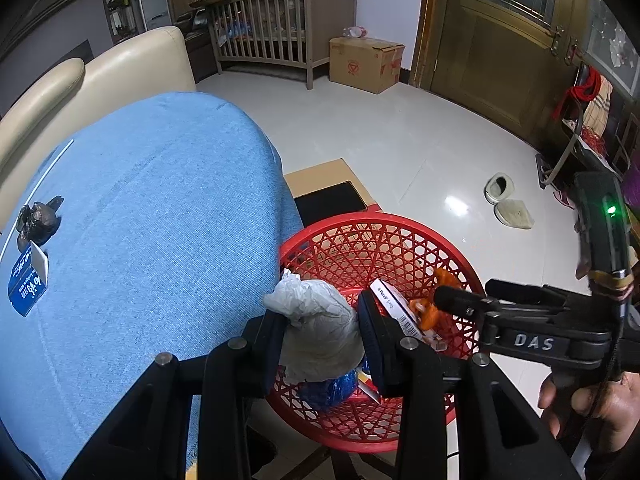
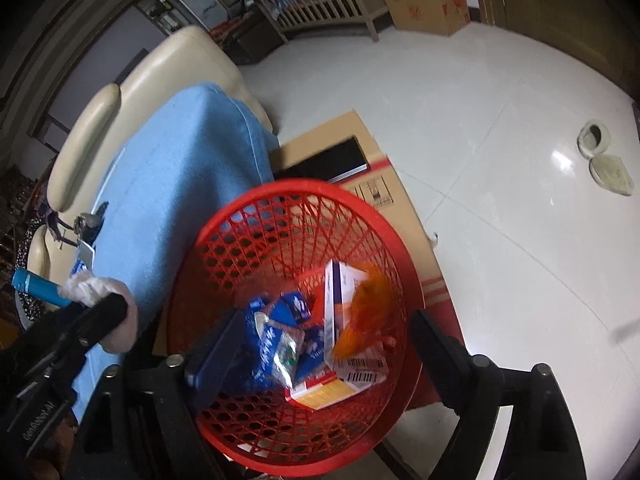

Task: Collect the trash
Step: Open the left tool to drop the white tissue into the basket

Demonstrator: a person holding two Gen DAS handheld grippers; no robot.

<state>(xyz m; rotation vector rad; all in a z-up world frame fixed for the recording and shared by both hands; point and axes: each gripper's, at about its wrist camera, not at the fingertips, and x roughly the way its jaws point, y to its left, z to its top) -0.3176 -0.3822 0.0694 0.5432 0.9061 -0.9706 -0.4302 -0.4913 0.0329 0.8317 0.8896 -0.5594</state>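
Left gripper [image 1: 320, 344]: clamped on crumpled tissue [image 1: 316, 328] over red basket [image 1: 460, 272].
Right gripper [image 2: 320, 348]: jaws apart, empty.
Left: black wad [image 1: 38, 222], blue packet [image 1: 28, 284].

1. Right gripper [image 2: 316, 344] over red basket [image 2: 224, 216] — jaws wide apart, nothing between them.
2. Basket holds blue packets [image 2: 276, 320], white box [image 2: 340, 280], orange wrapper [image 2: 366, 308] — blurred.
3. Left gripper [image 2: 108, 308] at lower left, clamping white tissue [image 2: 100, 286] over blue cloth [image 2: 180, 180].
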